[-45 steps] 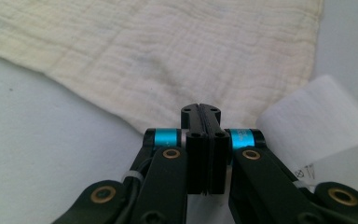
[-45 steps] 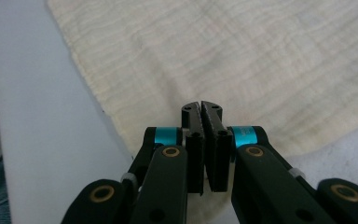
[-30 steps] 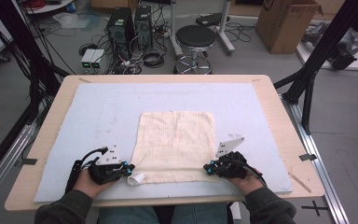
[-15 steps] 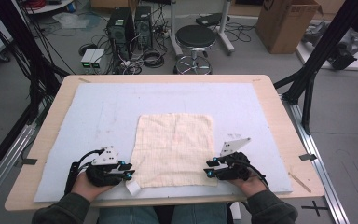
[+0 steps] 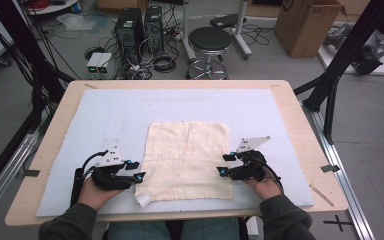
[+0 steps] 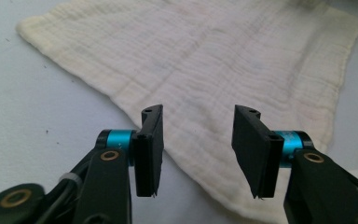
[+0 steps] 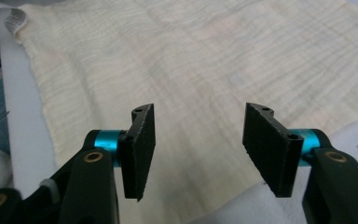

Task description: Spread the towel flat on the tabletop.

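1. The yellow cloth (image 5: 189,159) lies flat on the blue mat (image 5: 105,120), near the front edge.
2. The left gripper (image 5: 136,171) has just been opening; nothing is between its jaws.
3. The right gripper (image 5: 223,164) has just been opening too, and it seems to hover over the cloth's edge.

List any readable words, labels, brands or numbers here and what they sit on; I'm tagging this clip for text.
None can be read.
Cardboard box: a dark mark near its top edge, too blurred to read.
Cloth: a small white tag at one corner, its print too small to read.
Computer towers: no legible brand.
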The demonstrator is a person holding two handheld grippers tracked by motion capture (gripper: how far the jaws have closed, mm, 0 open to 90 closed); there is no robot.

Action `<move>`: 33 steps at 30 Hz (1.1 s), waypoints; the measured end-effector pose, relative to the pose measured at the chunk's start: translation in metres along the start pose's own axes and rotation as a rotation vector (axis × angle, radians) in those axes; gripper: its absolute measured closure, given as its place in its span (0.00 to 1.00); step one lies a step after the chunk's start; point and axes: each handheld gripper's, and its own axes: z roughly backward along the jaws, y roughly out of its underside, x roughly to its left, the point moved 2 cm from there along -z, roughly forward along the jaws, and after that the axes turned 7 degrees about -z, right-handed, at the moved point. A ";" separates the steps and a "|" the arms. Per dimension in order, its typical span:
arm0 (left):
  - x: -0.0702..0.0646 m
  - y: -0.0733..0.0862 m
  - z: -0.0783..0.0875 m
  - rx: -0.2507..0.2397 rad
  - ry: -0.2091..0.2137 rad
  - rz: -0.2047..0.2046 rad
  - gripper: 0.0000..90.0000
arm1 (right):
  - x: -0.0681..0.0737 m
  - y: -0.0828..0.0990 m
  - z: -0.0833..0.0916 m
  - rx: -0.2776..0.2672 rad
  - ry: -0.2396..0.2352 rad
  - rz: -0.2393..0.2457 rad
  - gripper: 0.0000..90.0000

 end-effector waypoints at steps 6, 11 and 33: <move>0.002 -0.003 0.000 -0.020 -0.006 0.009 0.53 | -0.002 -0.004 -0.002 -0.019 0.000 -0.021 0.41; 0.000 -0.004 0.002 -0.017 -0.012 -0.002 0.47 | -0.002 -0.005 -0.006 -0.022 0.019 -0.032 0.36; 0.001 -0.003 0.004 -0.039 -0.055 -0.003 0.43 | 0.004 -0.007 -0.009 -0.035 0.054 -0.006 0.27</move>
